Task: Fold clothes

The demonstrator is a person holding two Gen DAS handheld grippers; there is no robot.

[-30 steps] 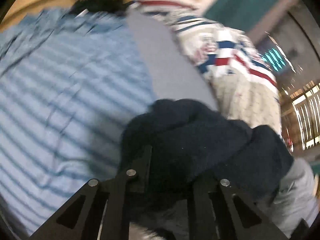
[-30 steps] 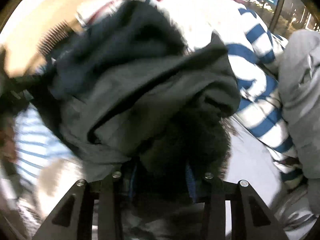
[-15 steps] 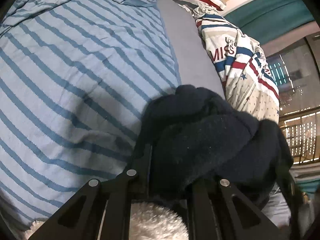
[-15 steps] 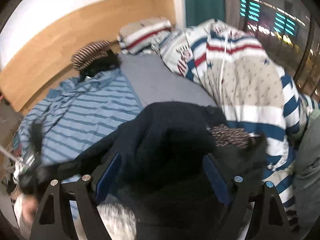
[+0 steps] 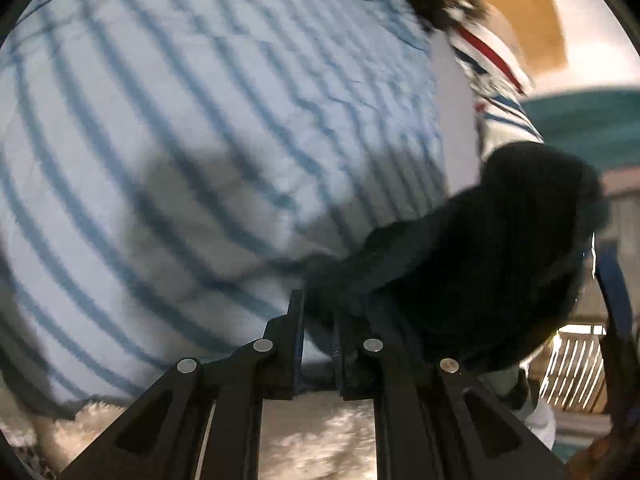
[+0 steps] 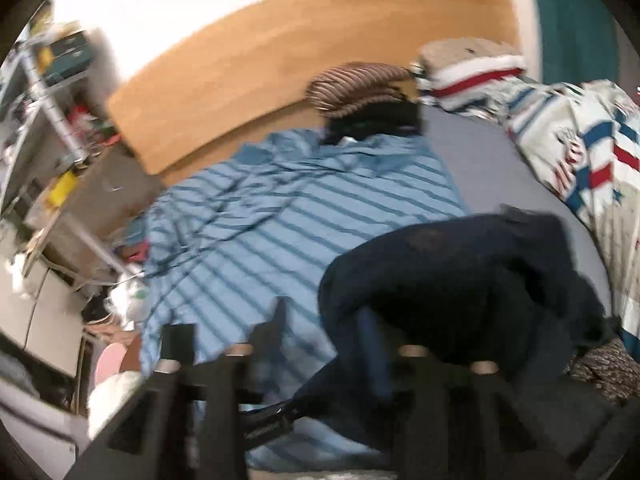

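Underneath, striped shirt (image 6: 304,216); quilt (image 6: 580,152) alongside.

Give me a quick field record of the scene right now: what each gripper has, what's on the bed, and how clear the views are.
left gripper: shut on dark navy garment
right gripper: blurred; fingers apart, dark navy garment over the right finger, grip unclear
surface: blue striped sheet on the bed
behind: wooden headboard, patterned quilt at right
bedside: cluttered shelves at left
image quality: both views motion-blurred
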